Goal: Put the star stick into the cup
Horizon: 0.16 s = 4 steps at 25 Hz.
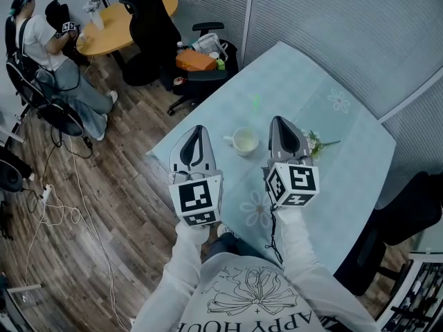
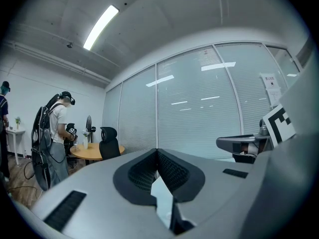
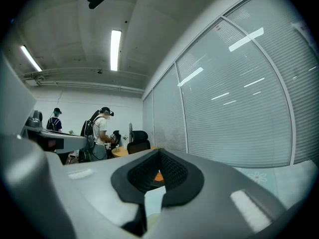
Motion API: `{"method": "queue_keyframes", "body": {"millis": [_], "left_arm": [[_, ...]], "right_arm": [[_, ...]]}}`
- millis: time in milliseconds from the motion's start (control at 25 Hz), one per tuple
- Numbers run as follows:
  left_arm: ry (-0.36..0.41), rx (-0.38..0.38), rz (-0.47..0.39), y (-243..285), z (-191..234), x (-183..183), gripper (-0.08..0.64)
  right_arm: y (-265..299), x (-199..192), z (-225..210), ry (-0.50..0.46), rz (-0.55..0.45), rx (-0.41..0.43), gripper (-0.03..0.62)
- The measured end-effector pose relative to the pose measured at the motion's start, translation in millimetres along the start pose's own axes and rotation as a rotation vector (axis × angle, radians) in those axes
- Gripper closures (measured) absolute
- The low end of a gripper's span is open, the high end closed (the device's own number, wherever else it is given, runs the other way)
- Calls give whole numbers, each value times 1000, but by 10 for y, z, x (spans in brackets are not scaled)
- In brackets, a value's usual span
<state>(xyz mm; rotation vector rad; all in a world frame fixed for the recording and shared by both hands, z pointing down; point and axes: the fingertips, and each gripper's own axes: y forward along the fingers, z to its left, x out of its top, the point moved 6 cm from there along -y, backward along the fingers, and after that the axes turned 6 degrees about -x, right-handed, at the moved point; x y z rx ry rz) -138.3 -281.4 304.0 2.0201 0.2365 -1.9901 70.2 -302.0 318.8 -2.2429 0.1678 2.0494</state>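
Note:
A white cup (image 1: 243, 142) with a handle stands on the pale blue tablecloth (image 1: 346, 158), between my two grippers. A small green stick (image 1: 255, 102), blurred, lies on the cloth beyond the cup. My left gripper (image 1: 198, 128) is held over the table's near left edge, left of the cup. Its jaws are shut with nothing in them, and its tips (image 2: 157, 151) meet in the left gripper view. My right gripper (image 1: 277, 119) is right of the cup, also shut and empty, its tips (image 3: 159, 151) closed. Neither gripper view shows the cup or the stick.
A small flower sprig (image 1: 317, 142) lies just right of my right gripper. A black chair holding an orange bag (image 1: 196, 61) stands by the table's far left corner. Farther off are a round wooden table (image 1: 131, 19), a seated person (image 1: 48, 43) and floor cables (image 1: 62, 213).

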Motion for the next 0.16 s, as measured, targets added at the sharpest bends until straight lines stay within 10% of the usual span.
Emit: {"method": "queue_keyframes", "body": {"millis": [160], "left_arm": [[-1,1,-13,-130,-20,2,554]], "right_arm": [[-133,-11,40,-4,-5,3,581]]}}
